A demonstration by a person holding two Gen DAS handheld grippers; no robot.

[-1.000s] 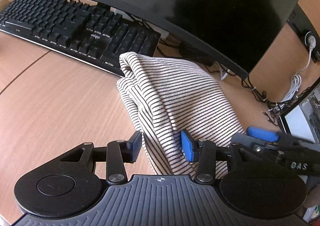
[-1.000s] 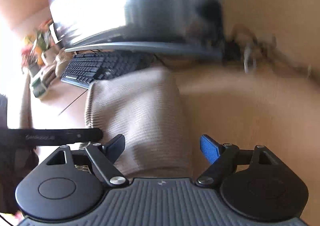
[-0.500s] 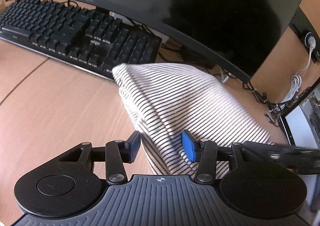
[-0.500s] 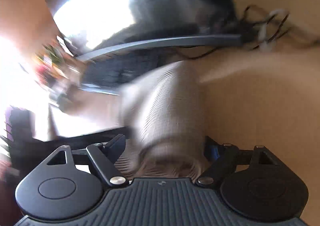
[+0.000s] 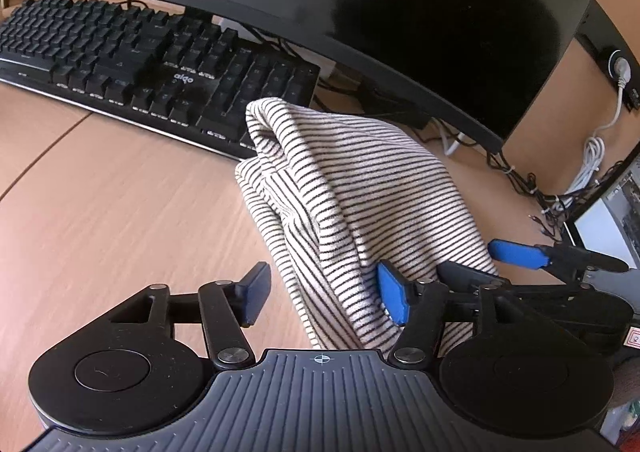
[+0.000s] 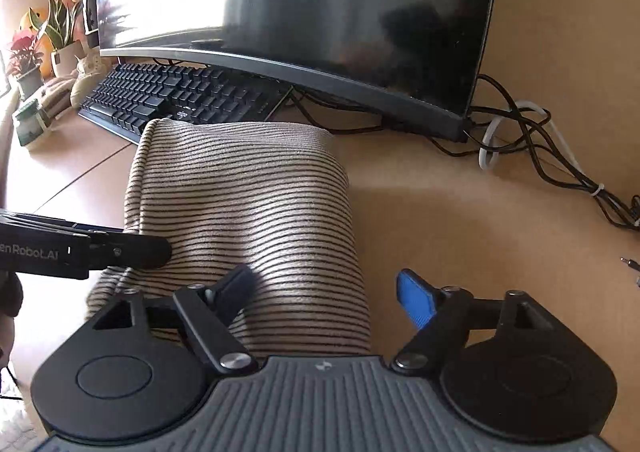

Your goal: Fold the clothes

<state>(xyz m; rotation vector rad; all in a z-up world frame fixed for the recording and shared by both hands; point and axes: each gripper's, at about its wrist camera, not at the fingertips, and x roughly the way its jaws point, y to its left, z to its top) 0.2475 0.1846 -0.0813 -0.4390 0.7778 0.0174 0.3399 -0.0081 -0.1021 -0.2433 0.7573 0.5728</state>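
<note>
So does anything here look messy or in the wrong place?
Yes. The striped garment sits bunched on an office desk, its far end touching or lying over the keyboard edge, which is odd for laundry. Tangled cables sprawl beside the monitor. Nothing looks spilled or broken.
</note>
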